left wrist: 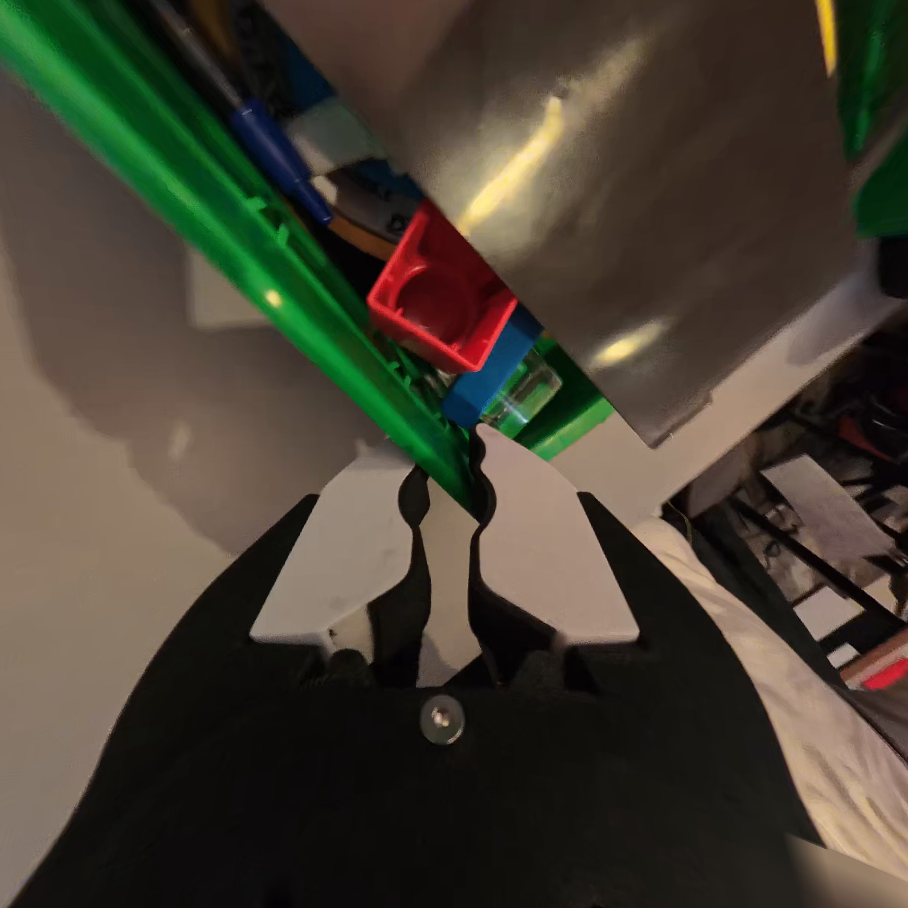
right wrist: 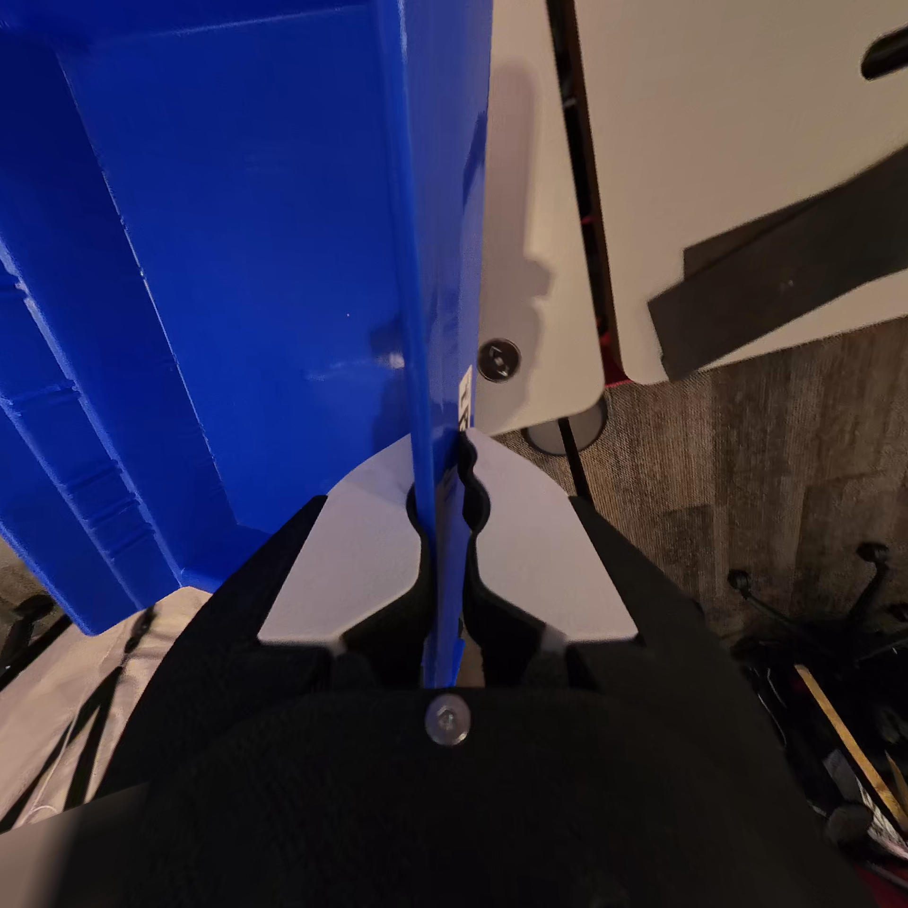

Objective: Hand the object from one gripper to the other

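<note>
The left tongs [left wrist: 449, 484] are pinched narrow on the rim of a green bin [left wrist: 206, 196], which is tilted steeply; inside it a red brick [left wrist: 437, 299], a blue brick [left wrist: 491, 378] and a blue pen [left wrist: 275, 152] lie loose, close under a grey panel [left wrist: 614, 172]. The right tongs [right wrist: 444, 491] are clamped on the side wall of an empty blue bin [right wrist: 236, 245], beside the worktop [right wrist: 540, 245]. Both tongs being full, which thing is to change hands cannot be told. To do the handover well, I would level the green bin first so nothing spills, free one pair of tongs, and release only once the receiving grip is firm.
</note>
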